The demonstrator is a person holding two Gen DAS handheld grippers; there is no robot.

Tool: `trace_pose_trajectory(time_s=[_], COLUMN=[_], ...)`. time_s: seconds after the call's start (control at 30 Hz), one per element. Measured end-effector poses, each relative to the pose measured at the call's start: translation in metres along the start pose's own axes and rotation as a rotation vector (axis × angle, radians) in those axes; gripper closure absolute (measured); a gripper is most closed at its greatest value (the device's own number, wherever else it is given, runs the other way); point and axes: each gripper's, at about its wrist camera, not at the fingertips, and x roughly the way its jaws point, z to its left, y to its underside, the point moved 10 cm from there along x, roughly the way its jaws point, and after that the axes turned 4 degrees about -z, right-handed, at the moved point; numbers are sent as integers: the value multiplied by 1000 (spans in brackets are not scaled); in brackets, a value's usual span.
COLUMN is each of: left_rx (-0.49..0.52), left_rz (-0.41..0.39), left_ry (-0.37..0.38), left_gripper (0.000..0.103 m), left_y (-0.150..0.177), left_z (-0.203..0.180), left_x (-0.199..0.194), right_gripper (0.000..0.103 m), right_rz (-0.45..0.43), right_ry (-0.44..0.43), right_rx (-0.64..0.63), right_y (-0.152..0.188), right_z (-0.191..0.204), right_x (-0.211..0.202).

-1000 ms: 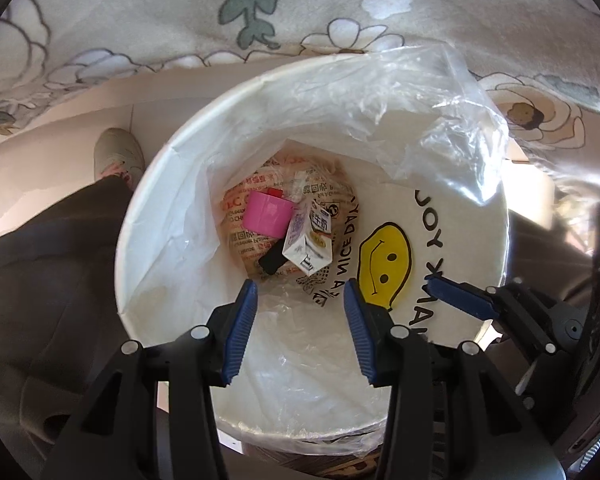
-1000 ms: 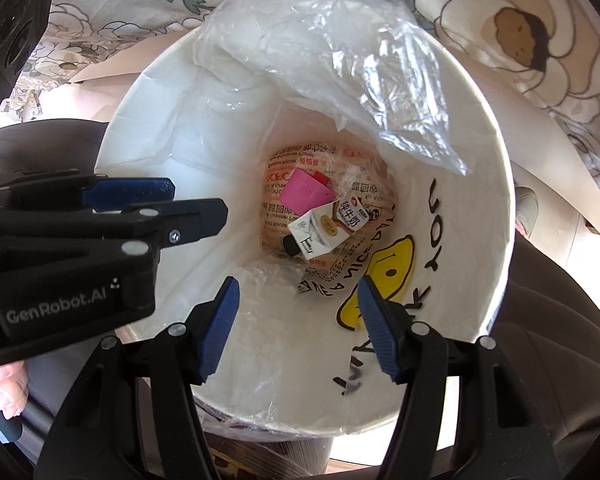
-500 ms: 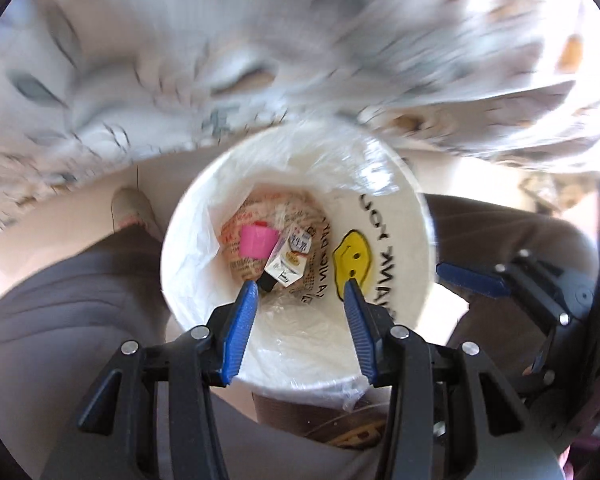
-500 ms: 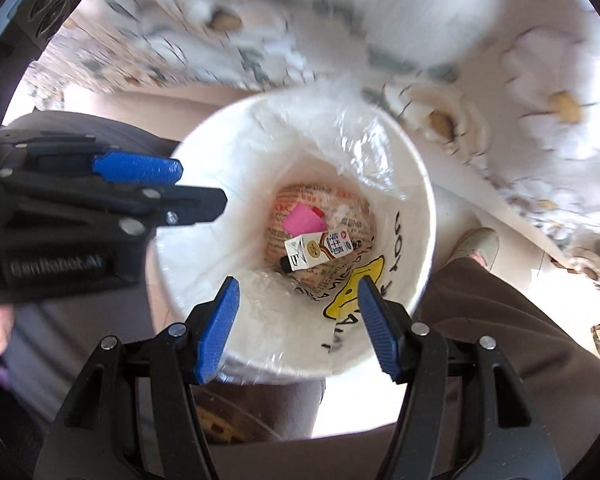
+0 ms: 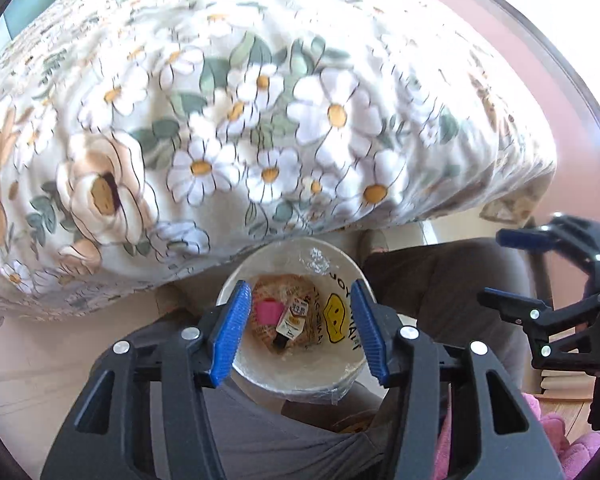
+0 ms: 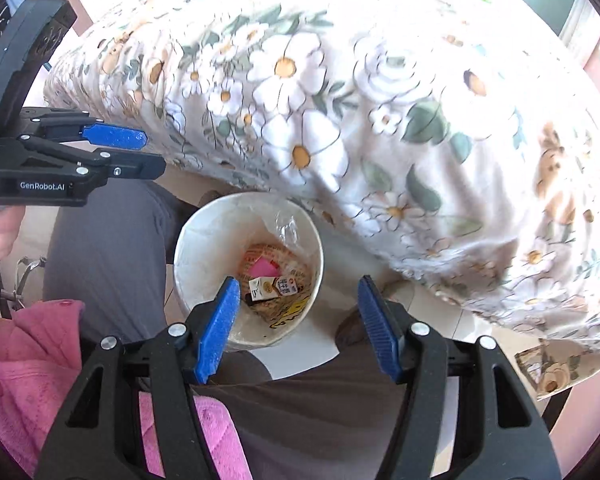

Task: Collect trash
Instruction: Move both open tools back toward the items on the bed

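Note:
A white trash bin (image 5: 300,376) with a clear liner and a yellow smiley stands on the floor between a person's legs, at the table's edge; it also shows in the right wrist view (image 6: 204,256). Inside lie a pink piece (image 5: 269,312), a small milk carton (image 5: 294,318) and a printed wrapper (image 5: 284,284); the same pink piece (image 6: 262,269) and carton (image 6: 274,286) show in the right wrist view. My left gripper (image 5: 300,332) is open and empty, high above the bin. My right gripper (image 6: 298,324) is open and empty, also high above it.
A table under a flowered cloth (image 5: 260,112) rises just behind the bin, also in the right wrist view (image 6: 380,120). Grey trouser legs (image 6: 108,256) flank the bin. A pink quilted garment (image 6: 20,380) lies at the near left. The floor is pale tile.
Both grippers have risen well away from the bin, which now looks much smaller. The tablecloth has come into full view. Both stay open and empty.

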Motion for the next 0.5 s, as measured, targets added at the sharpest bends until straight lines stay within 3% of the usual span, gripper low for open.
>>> trace_pose_trajectory(time_s=[0.3, 0.5], left_rx=[70, 113], left_rz=[-191, -296], left_ry=[-48, -76], left_gripper=[45, 41], left_y=[-83, -142], left_z=[-14, -22], left_x=[-74, -99], right_gripper=[41, 41], right_rz=[-224, -395], right_ry=[22, 101], right_rx=[-9, -15], right_y=[-71, -128], right_z=[-26, -53], right_x=[-103, -148])
